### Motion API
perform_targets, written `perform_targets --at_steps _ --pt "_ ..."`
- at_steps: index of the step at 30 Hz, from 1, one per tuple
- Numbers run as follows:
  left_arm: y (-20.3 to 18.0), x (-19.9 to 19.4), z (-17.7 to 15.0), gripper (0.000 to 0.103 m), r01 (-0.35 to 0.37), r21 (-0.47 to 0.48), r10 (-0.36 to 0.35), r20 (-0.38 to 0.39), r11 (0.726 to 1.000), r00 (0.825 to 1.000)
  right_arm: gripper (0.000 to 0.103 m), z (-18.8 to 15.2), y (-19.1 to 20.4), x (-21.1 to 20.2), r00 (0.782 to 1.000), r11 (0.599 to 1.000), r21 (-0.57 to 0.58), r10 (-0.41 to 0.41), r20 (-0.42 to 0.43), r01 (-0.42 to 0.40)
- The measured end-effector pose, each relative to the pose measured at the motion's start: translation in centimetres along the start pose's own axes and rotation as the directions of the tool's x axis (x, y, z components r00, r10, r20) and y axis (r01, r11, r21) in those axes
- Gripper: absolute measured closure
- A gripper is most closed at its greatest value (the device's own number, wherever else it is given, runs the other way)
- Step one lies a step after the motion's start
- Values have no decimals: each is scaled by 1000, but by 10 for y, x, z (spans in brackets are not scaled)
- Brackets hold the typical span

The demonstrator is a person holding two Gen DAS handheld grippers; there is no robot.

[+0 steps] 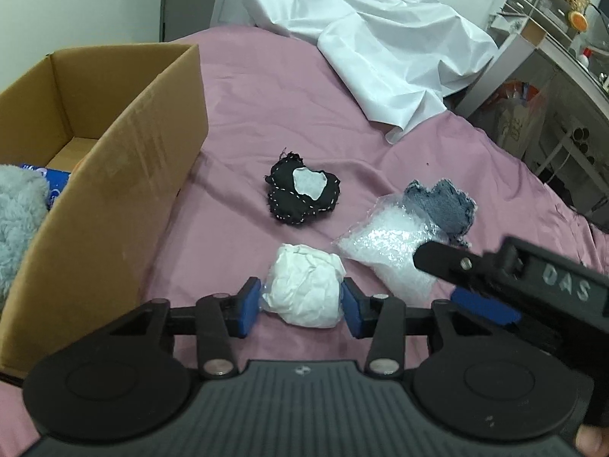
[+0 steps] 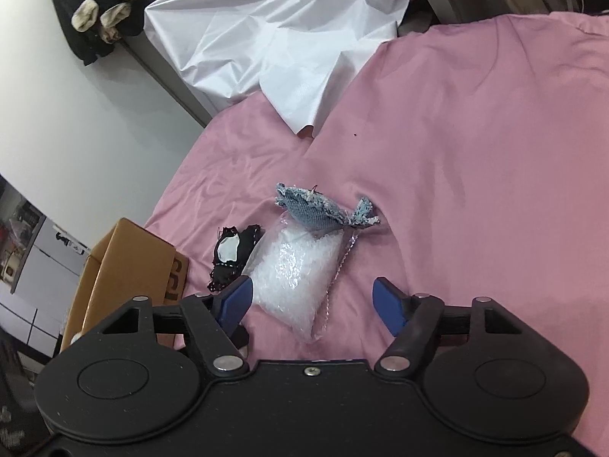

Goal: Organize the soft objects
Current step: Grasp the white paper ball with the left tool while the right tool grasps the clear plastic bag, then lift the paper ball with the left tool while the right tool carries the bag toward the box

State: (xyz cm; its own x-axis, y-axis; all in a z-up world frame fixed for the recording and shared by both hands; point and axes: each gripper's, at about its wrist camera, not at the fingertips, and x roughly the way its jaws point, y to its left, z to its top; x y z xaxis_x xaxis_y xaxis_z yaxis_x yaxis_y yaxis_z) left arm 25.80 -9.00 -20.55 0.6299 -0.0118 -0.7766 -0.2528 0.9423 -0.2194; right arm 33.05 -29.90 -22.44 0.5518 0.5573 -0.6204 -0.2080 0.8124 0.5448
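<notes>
A crumpled white paper wad [image 1: 306, 285] lies on the pink bedsheet [image 1: 266, 87], between the blue pads of my left gripper [image 1: 302, 302], which is shut on it. A black stitched pouch [image 1: 302, 194] lies behind it, a clear bag of white filling [image 1: 384, 245] to the right, and a blue denim pouch [image 1: 443, 205] beyond that. My right gripper [image 2: 314, 301] is open, its fingers on either side of the near end of the clear bag [image 2: 293, 278]. The denim pouch [image 2: 323, 211] rests on the bag's far end. The black pouch [image 2: 232, 255] lies left of it.
An open cardboard box [image 1: 114, 175] stands at the left on the bed, with a grey fluffy item [image 1: 17, 221] and a blue pack inside. A white sheet [image 1: 380, 38] is heaped at the far side. Shelves and clutter stand beyond the bed's right edge.
</notes>
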Motion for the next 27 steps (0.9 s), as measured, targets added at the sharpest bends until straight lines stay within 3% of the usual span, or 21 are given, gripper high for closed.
perform_targets --at_steps 6,8,11,18,27 --pt "8 -14 3 61 11 -21 -11 13 1000 1000 36 2 6 15 1000 999 43 -4 -7 5" --pt "10 -18 3 61 11 -24 -11 11 1000 1000 54 1 11 21 1000 999 37 -19 -9 19" --pt "12 -27 2 61 16 -31 -16 6 999 1000 63 1 12 23 1000 998 55 -16 -12 16" --pt "17 -46 1 61 45 -25 -45 16 999 999 66 -8 13 7 999 995 100 14 29 -17" --pt "20 -75 5 61 66 -21 -64 53 998 997 67 -19 14 -46 988 993 84 70 137 -83"
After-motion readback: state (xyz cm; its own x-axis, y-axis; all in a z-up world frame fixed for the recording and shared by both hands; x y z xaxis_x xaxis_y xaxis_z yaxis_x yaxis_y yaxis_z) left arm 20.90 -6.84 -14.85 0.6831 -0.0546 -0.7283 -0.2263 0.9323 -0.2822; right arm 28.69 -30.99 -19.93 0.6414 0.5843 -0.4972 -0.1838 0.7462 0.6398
